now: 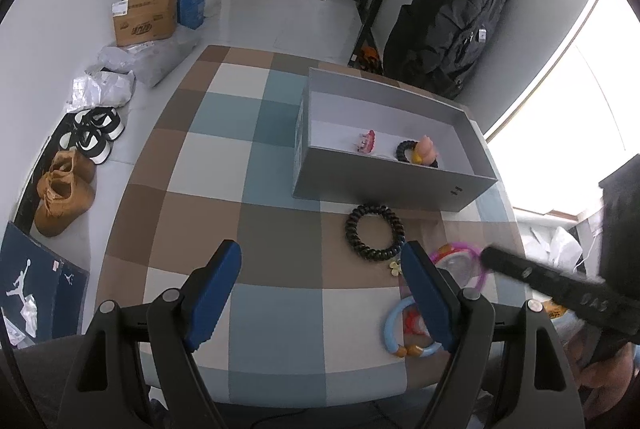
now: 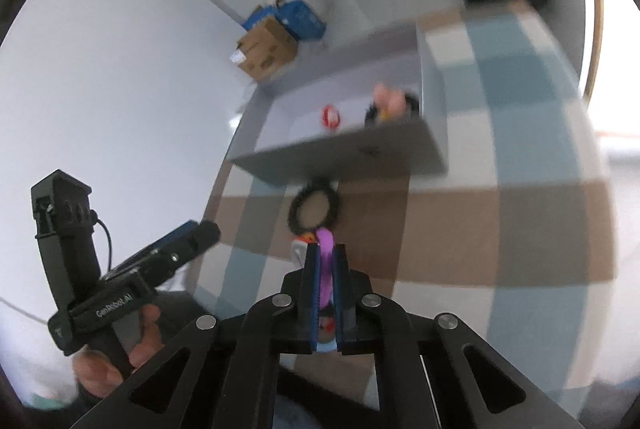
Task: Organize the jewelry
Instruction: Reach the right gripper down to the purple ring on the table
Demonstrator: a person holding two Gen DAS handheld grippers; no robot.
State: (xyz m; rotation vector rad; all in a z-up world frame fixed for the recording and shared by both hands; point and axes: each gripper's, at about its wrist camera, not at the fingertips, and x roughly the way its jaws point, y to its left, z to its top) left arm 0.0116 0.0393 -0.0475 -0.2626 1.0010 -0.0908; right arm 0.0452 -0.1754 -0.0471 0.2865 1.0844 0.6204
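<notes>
Blue-padded fingers of the right gripper [image 2: 325, 269] were clenched on a pink bracelet [image 2: 326, 249], its band pinched edge-on between the pads and sticking out past the tips. Beyond it on the checked tablecloth [image 2: 500, 229] lay a black coiled hair tie [image 2: 315, 207], just in front of the near wall of the grey box [image 2: 340, 153]. Inside the box sat a small pink-and-red clip [image 1: 367, 141] and a second black coil with a pink figure on it [image 1: 418, 151]. The left gripper [image 1: 322, 289] hung low over the cloth with its jaws spread wide and nothing between them; a blue ring bracelet with orange beads [image 1: 408, 329] lay beside its right finger, partly hidden by it. The right-wrist view was smeared, which suggests quick motion, and the hold on the thin band looked shallow, so the bracelet could twist or slip free on the way to the box. A low carry might also catch the box's near wall or drag the black coil. The left finger, so near the blue ring, could nudge it toward the table edge.
</notes>
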